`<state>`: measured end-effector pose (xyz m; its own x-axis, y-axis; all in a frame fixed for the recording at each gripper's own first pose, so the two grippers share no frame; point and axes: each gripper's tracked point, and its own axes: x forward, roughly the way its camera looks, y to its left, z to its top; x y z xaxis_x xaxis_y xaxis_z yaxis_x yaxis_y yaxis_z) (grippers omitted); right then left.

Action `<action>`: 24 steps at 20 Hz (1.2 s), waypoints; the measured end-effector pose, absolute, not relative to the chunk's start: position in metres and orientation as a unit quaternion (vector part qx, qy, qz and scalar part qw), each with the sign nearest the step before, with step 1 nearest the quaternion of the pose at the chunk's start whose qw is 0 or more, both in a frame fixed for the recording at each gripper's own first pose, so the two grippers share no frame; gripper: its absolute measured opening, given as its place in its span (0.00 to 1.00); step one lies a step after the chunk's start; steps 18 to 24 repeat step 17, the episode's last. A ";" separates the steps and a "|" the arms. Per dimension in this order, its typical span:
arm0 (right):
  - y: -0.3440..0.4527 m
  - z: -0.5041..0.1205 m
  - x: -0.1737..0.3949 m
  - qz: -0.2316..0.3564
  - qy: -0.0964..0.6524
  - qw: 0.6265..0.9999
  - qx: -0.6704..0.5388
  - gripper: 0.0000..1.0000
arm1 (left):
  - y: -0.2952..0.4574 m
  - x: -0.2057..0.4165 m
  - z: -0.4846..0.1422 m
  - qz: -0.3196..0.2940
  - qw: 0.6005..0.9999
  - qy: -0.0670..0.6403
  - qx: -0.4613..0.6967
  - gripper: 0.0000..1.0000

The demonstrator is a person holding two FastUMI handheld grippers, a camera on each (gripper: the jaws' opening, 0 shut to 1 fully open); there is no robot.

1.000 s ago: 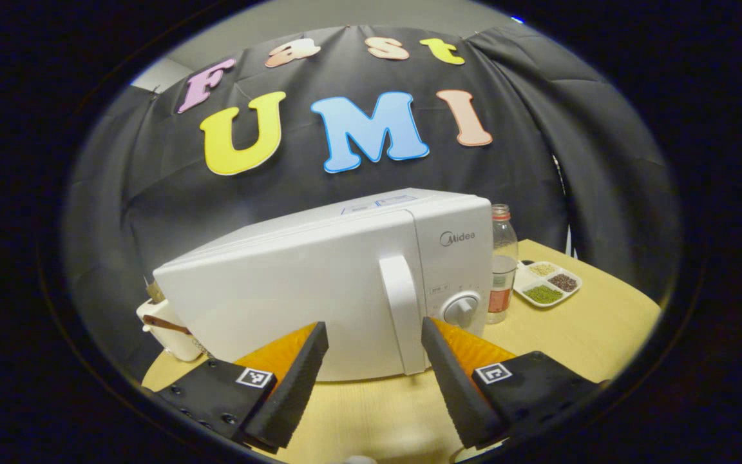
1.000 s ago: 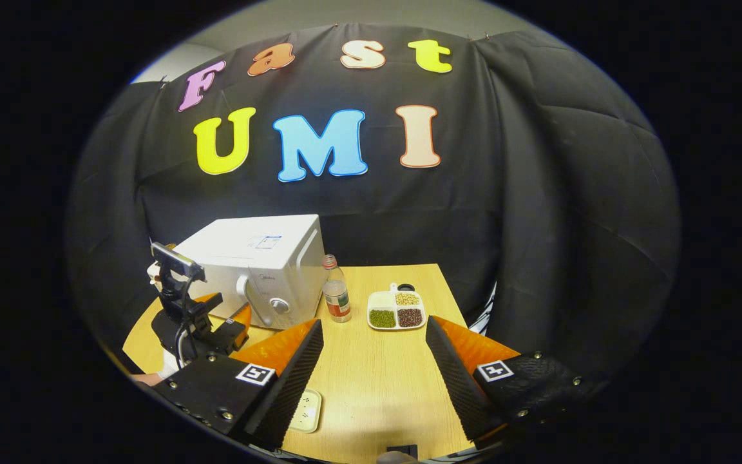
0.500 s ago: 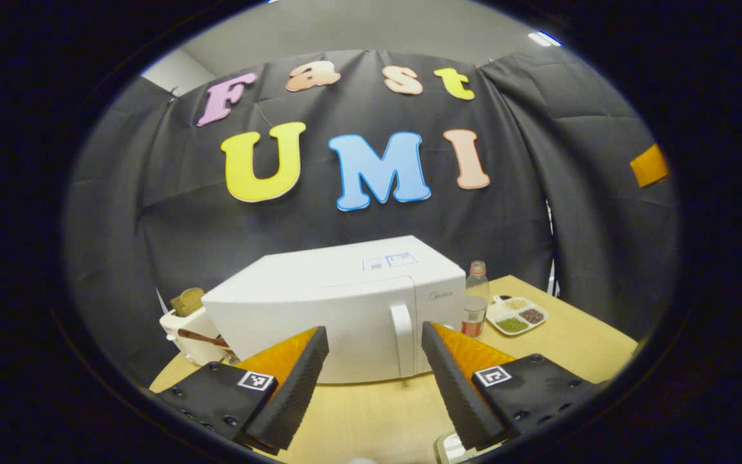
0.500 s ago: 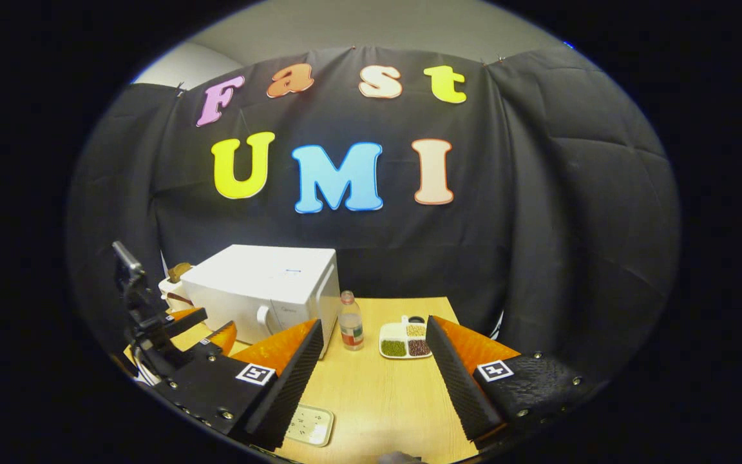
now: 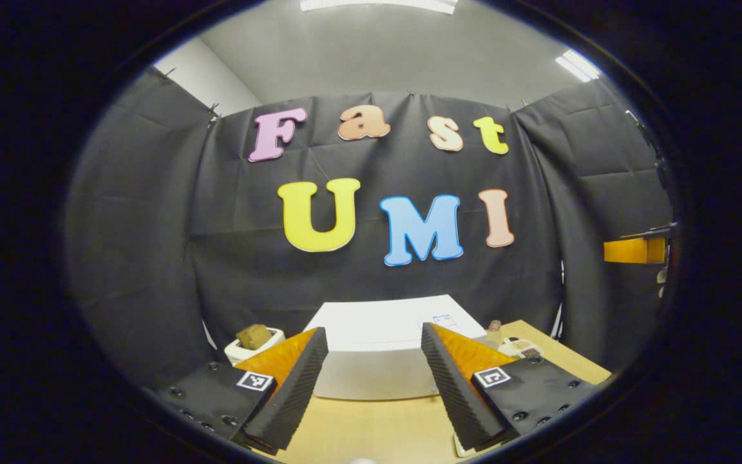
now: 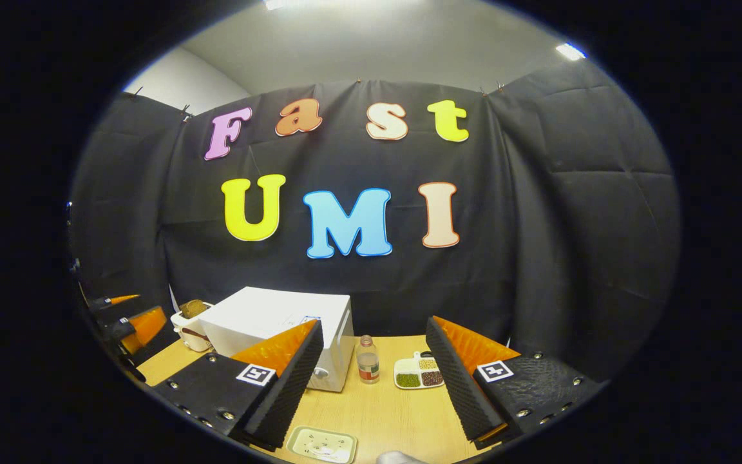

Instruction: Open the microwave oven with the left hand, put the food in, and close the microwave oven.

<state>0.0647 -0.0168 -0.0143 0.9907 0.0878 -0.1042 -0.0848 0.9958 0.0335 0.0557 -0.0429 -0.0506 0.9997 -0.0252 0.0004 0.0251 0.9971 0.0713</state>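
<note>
The white microwave (image 5: 377, 351) stands at the back left of the wooden table (image 6: 384, 412), door shut, well beyond my left gripper (image 5: 372, 328), which is open and holds nothing. In the right gripper view the microwave (image 6: 281, 316) sits left of centre, and my right gripper (image 6: 374, 321) hangs open and empty high over the table's front. A white divided plate of beans (image 6: 418, 374) lies to the right of a small bottle (image 6: 366, 361). The left gripper (image 6: 129, 322) shows at the far left edge. One orange finger of the right gripper (image 5: 628, 250) shows at the far right.
A white container with a brown lump (image 6: 190, 319) stands left of the microwave, also seen in the left gripper view (image 5: 254, 341). A pale flat tray (image 6: 321, 444) lies at the table's near edge. Black cloth walls close in the back and sides.
Both grippers have drawn back and risen away from the microwave, which now looks smaller and lower in both views. Both stay open. The microwave door has stayed shut.
</note>
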 end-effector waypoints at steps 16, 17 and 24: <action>0.019 0.005 0.032 0.031 0.021 0.999 -0.005 0.98 | 0.004 0.016 -0.003 0.000 1.000 -0.029 0.009 1.00; 0.021 0.006 0.031 0.032 0.020 0.999 -0.004 0.98 | 0.004 0.014 -0.002 0.000 0.999 -0.030 0.012 0.99; 0.021 0.006 0.031 0.032 0.020 0.999 -0.004 0.98 | 0.004 0.014 -0.002 0.000 0.999 -0.030 0.012 0.99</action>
